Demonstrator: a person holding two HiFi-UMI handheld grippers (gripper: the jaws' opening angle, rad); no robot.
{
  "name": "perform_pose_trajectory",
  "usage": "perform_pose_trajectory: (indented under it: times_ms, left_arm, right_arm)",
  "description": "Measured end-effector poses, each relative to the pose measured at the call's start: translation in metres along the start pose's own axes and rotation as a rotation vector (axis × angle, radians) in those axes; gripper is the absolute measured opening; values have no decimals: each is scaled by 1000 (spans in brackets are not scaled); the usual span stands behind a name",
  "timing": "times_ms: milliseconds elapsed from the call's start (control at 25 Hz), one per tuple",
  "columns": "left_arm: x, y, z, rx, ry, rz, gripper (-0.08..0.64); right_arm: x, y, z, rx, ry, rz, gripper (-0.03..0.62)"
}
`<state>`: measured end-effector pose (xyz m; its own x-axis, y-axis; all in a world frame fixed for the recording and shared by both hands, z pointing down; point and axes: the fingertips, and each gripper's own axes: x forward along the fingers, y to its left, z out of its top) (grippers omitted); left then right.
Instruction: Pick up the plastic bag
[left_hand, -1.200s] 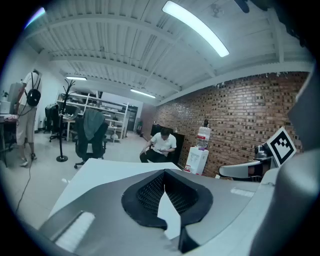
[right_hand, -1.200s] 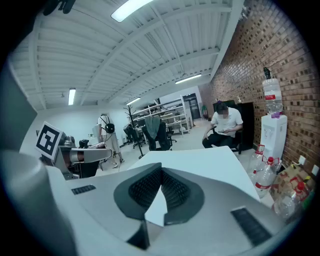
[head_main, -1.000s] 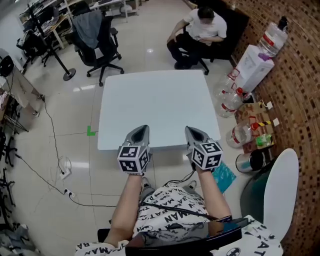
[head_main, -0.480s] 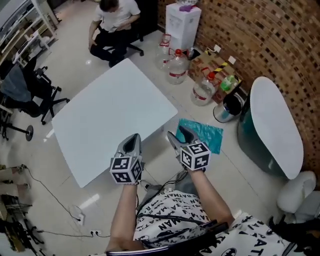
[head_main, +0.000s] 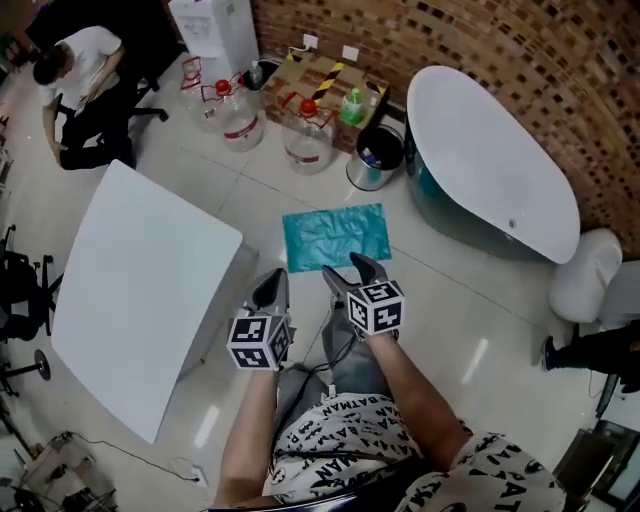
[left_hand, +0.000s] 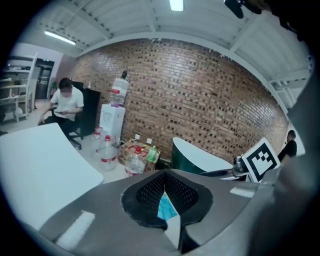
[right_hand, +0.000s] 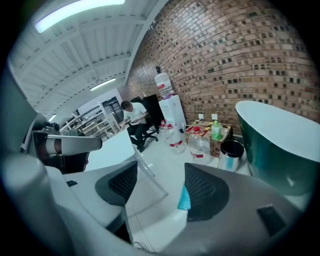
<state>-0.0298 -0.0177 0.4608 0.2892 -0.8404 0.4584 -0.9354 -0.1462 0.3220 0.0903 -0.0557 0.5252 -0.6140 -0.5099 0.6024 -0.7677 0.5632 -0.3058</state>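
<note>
A teal plastic bag (head_main: 335, 237) lies flat on the tiled floor, just beyond both grippers. My right gripper (head_main: 350, 272) hovers short of the bag's near edge. Its jaws have just been opening and now stand wide apart with nothing between them. In the right gripper view only floor and a sliver of the bag (right_hand: 184, 198) show between the pads of my right gripper (right_hand: 161, 182). My left gripper (head_main: 272, 290) hangs to the left, shut and empty. In its own view, my left gripper (left_hand: 165, 175) shows a bit of the bag (left_hand: 167, 207) through the narrow slit under the pads.
A white table (head_main: 140, 300) stands at the left. Beyond the bag are large water bottles (head_main: 305, 140), a metal bin (head_main: 375, 160) and a cardboard box (head_main: 320, 80) by the brick wall. A white-topped teal tub (head_main: 490, 170) fills the right. A seated person (head_main: 80, 80) is far left.
The view has swung from the white table to the floor beside it. Both grippers moved over toward the teal bag and lower. The right jaws went from shut to wide open.
</note>
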Motion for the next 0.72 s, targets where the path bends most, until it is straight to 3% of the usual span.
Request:
perform_pose_trajectory:
  times_ms: [160, 360, 720]
  left_arm:
    - [76, -42, -33, 5, 78, -101, 1]
    - [165, -61, -87, 12, 196, -140, 1]
    - [317, -67, -241, 33, 419, -203, 1]
  right_arm:
    - [13, -92, -36, 127, 39, -82, 310]
    - [44, -200, -95, 319, 86, -171, 311]
    - [120, -370, -258, 601, 146, -389, 310]
